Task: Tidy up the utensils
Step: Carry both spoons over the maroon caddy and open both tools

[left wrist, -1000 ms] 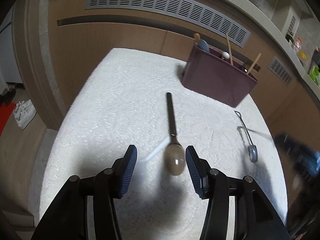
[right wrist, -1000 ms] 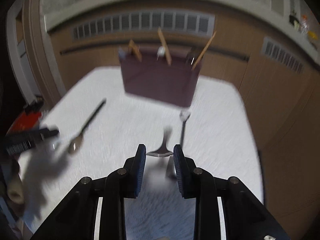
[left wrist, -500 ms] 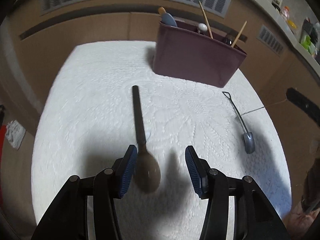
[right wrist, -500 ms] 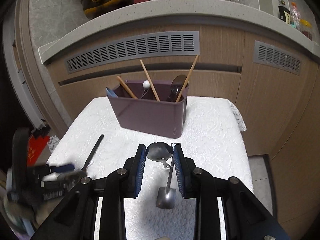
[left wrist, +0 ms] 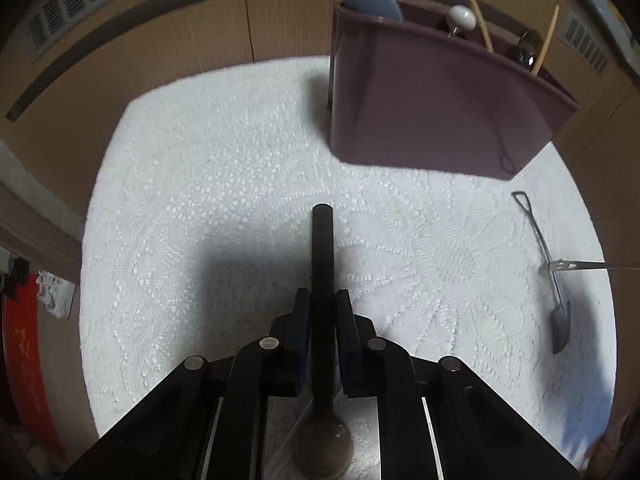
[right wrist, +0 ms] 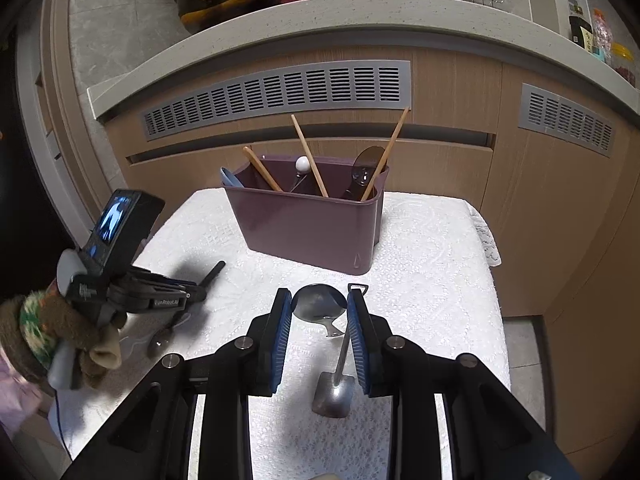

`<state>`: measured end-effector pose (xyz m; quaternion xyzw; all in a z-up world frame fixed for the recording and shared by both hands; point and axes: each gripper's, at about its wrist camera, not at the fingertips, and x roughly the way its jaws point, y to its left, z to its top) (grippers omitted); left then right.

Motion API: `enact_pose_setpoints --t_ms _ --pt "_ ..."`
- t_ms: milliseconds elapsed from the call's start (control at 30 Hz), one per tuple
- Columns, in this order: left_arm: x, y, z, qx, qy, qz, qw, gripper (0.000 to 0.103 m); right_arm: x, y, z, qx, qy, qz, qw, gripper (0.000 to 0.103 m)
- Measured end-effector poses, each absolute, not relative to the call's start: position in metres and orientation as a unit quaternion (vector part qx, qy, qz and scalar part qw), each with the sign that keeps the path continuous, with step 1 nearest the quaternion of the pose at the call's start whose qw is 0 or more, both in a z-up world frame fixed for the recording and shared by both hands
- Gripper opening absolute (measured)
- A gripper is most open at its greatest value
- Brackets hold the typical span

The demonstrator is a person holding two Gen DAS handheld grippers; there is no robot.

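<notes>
The left hand-held gripper (left wrist: 322, 312) has just been closing and is now clamped on the matte black handle of a dark spoon (left wrist: 322, 264), which lies on the bench; its rounded bowl sits near, under the gripper body. The right hand-held gripper (right wrist: 320, 320) pinches a shiny steel spoon (right wrist: 319, 307) by the bowl, between ribbed blue pads (right wrist: 281, 332). Below it, a little shovel-shaped metal scoop (right wrist: 334, 394) lies on the bumpy white lace cloth (right wrist: 432, 280). Farther back stands a plum plastic caddy (right wrist: 308, 228), smooth-sided, with wooden chopsticks (right wrist: 310, 156) sticking out.
</notes>
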<state>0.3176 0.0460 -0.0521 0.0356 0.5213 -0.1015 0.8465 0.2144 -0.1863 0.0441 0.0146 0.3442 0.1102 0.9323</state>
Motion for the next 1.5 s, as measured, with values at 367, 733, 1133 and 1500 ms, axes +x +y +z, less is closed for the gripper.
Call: enact_pose_setpoints --t_ms 367,733,1133,1500 --pt "0.235 0.063 0.033 -0.083 0.325 -0.134 0.933 0.012 0.208 -0.189 0.055 0.018 0.352 0.116 0.929 0.026" --pt "0.282 0.03 0.196 -0.102 0.138 -0.191 0.966 0.013 0.227 -0.192 0.193 0.015 0.232 0.128 0.964 0.026" --pt "0.367 0.012 0.172 -0.104 0.143 -0.176 0.968 0.013 0.303 -0.189 0.193 0.009 0.264 0.126 0.956 0.026" --pt "0.414 0.005 0.105 -0.131 0.183 -0.169 0.96 0.012 0.346 -0.187 0.133 0.032 0.346 0.134 0.928 0.026"
